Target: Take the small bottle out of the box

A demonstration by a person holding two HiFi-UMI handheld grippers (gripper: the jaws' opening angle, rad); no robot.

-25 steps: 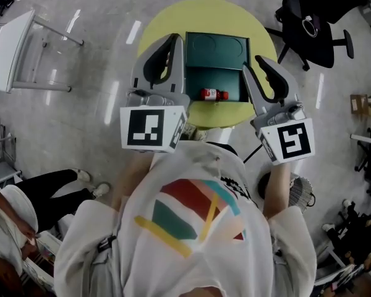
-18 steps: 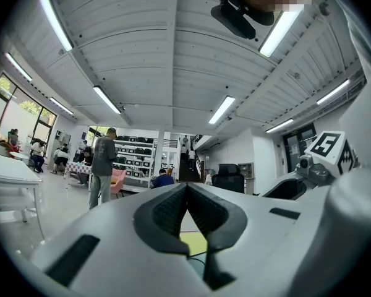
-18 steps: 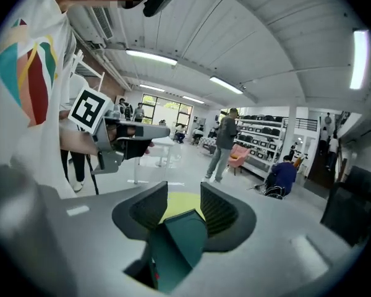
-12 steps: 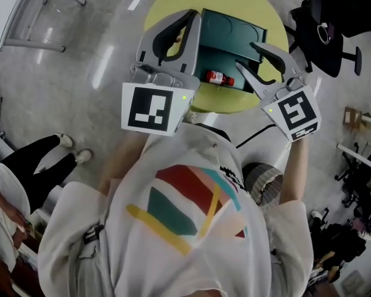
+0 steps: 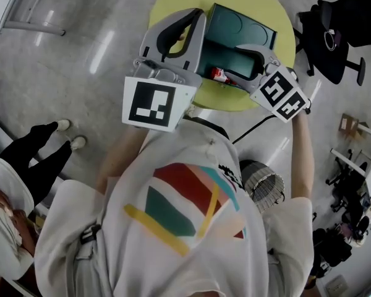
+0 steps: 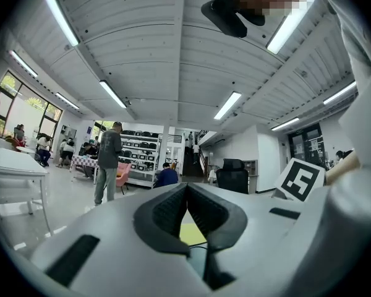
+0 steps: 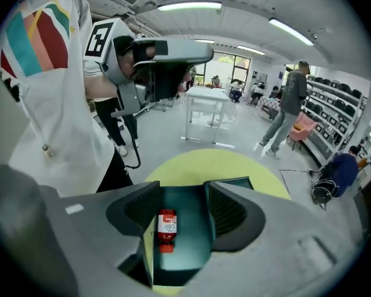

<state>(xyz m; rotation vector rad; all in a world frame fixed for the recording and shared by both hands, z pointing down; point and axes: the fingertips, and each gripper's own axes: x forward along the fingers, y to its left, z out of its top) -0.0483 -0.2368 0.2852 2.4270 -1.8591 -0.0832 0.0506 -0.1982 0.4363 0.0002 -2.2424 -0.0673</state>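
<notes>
Opening right claw [image 7: 182, 193] frames small bottle [image 7: 166, 226].

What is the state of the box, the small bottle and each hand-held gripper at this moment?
box: open.
small bottle: lying on its side inside the box.
left hand-held gripper: jaws shut, empty.
right hand-held gripper: jaws have just been opening; open, with the bottle in line between them, not gripped.
</notes>
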